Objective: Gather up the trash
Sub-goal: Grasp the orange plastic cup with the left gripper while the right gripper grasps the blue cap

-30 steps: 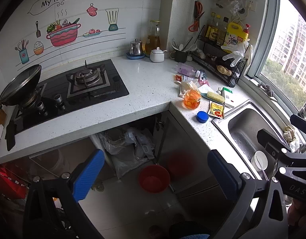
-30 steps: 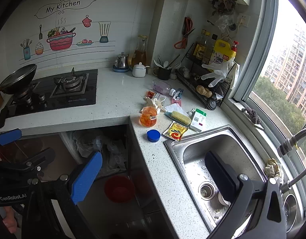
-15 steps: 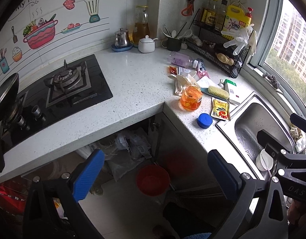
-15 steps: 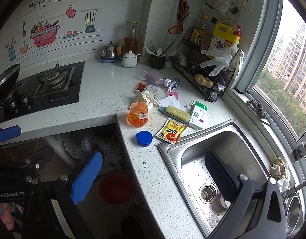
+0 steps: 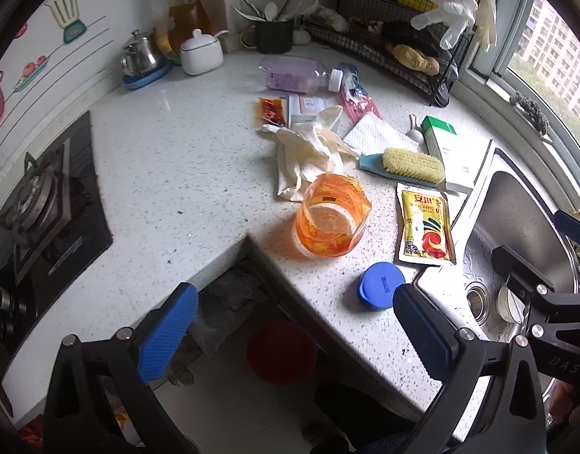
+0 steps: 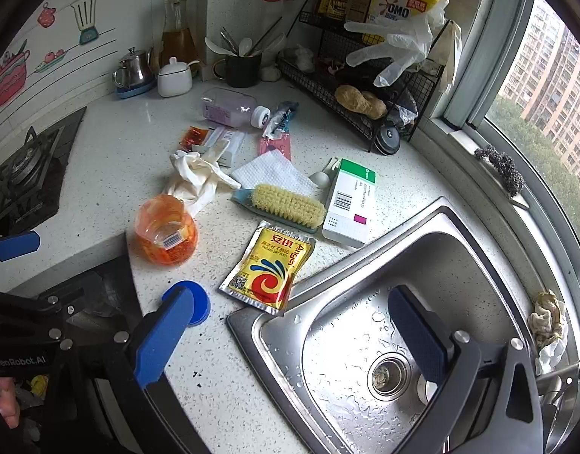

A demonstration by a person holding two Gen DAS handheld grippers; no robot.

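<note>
Trash lies scattered on the white counter: an orange plastic cup (image 5: 332,219) (image 6: 165,230), a blue lid (image 5: 381,285) (image 6: 197,300), a yellow yeast packet (image 5: 426,223) (image 6: 269,266), crumpled white gloves (image 5: 309,151) (image 6: 197,176), a red sauce sachet (image 5: 271,111) (image 6: 191,137), a paper towel (image 6: 273,170), a green-and-white box (image 6: 350,202) and a fallen clear bottle (image 5: 299,75) (image 6: 229,110). My left gripper (image 5: 293,325) hangs open and empty over the counter's inner corner, below the cup. My right gripper (image 6: 290,336) is open and empty above the sink's near-left rim, beside the blue lid.
A steel sink (image 6: 433,265) fills the right. A scrub brush (image 6: 286,199) lies beside the box. A wire rack (image 6: 350,87) with bottles stands at the back, a gas stove (image 5: 36,204) at left. A red bucket (image 5: 280,352) sits on the floor under the counter.
Both grippers have moved forward and down toward the counter corner, so the trash now looms larger. Both stay open and empty; nothing on the counter has moved.
</note>
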